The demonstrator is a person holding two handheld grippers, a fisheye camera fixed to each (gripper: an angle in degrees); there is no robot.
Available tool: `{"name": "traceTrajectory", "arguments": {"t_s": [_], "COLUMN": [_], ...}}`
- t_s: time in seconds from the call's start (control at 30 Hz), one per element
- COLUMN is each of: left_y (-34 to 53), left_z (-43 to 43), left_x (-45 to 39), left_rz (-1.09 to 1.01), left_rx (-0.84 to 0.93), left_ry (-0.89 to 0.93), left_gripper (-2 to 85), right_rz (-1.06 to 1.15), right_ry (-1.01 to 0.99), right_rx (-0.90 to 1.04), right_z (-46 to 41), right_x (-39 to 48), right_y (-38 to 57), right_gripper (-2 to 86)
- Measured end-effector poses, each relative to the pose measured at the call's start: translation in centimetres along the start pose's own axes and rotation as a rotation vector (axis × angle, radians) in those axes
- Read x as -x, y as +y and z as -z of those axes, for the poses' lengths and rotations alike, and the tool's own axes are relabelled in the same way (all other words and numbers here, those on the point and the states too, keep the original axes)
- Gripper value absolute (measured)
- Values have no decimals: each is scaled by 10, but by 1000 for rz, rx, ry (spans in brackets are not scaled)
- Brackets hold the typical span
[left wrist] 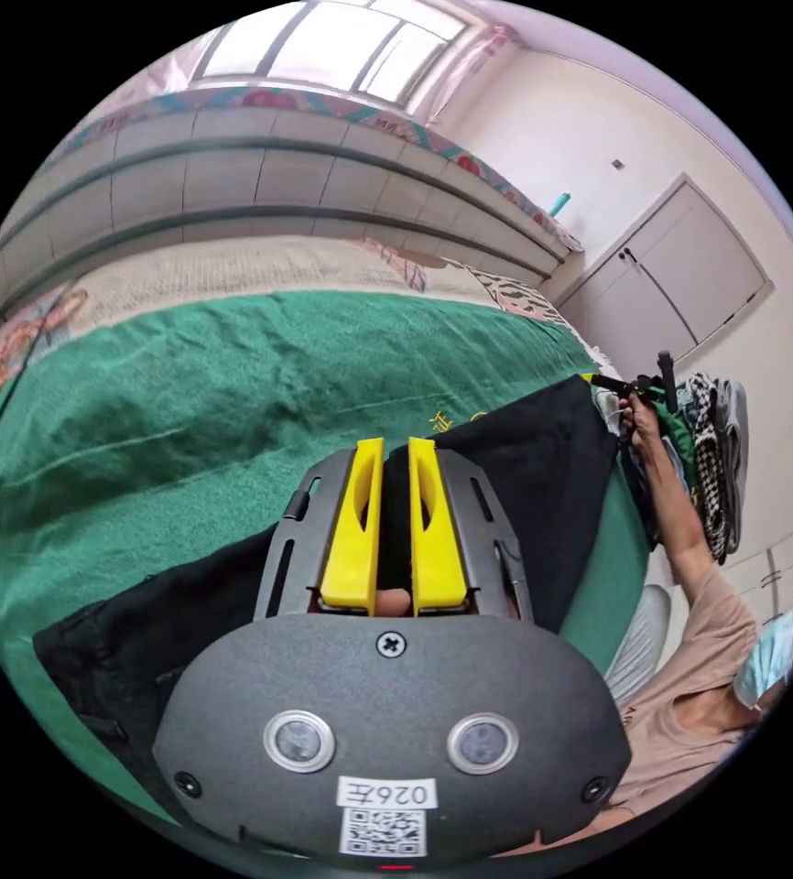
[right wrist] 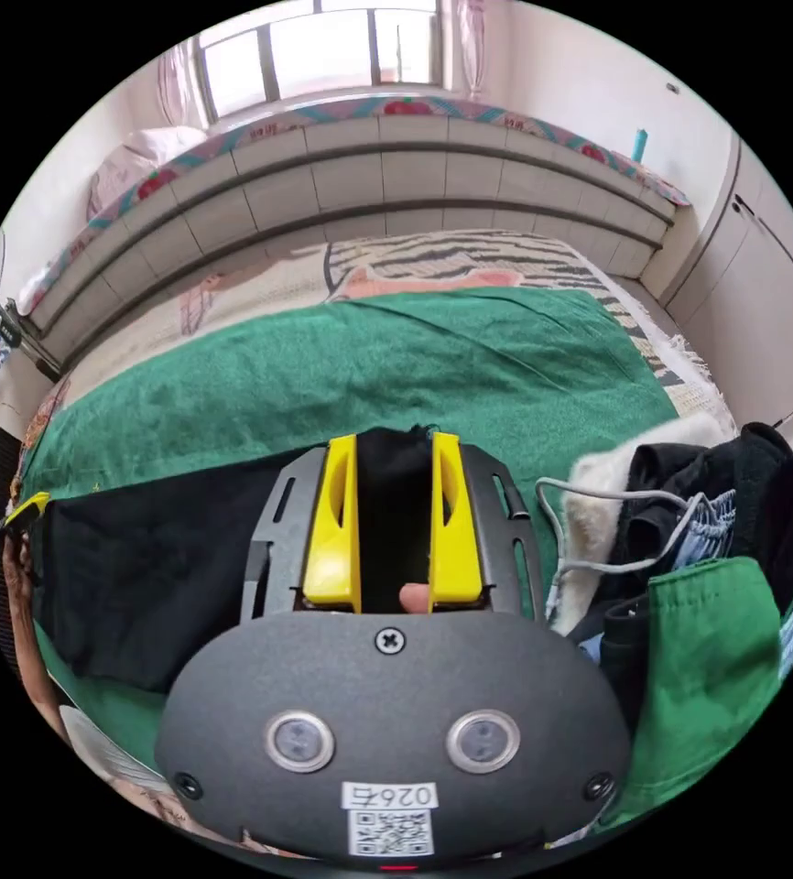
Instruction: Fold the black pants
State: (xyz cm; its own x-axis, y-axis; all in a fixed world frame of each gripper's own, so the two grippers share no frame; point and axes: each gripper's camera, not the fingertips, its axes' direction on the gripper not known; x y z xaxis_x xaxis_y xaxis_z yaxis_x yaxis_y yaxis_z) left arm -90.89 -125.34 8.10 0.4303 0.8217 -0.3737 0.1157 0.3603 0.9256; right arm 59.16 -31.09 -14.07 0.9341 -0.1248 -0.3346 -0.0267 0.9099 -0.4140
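So we had the black pants (left wrist: 543, 476) laid across the green blanket (left wrist: 186, 394) on the bed, near the edge closest to us, with both ends pinched up. Left gripper (left wrist: 395, 522) had its yellow jaws nearly together with black cloth squeezed between them, so clamped on the pants as far as we could tell. Right gripper (right wrist: 395, 531) had its jaws a bit wider apart but with a thick wad of the same black fabric (right wrist: 140, 558) filling the gap, both jaws pressing on it. From the left gripper view we could also see the other gripper out at the far end of the pants, held in a hand (left wrist: 639, 417). The pile of other clothes (right wrist: 689, 549) sat right beside the right end, with a grey cord (right wrist: 598, 522) trailing off it. Our worry from there: swing the right end over for the fold and it could easily drag that cord or pile along. Also, if one bite caught only one layer, the fold would probably come out crooked
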Motion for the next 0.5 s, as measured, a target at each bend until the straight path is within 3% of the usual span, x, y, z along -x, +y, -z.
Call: {"name": "traceTrajectory", "arguments": {"t_s": [0.13,0.27,0.5], "left_y": [29,90,247], "left_z": [18,87,231], "left_x": [4,-1,-7], "left_rz": [-14,-50,58], "left_rx": [-9,-126,-374], "left_ry": [-13,-37,-54], "left_gripper": [16,-8,-10], "right_rz": [38,22,-130], "right_ry": [-12,-32,-86], "right_rx": [-59,-130,-46], "right_z": [27,60,76], "right_x": [17,19,1], "right_y": [23,91,172], "right_gripper": [62,45,61]}}
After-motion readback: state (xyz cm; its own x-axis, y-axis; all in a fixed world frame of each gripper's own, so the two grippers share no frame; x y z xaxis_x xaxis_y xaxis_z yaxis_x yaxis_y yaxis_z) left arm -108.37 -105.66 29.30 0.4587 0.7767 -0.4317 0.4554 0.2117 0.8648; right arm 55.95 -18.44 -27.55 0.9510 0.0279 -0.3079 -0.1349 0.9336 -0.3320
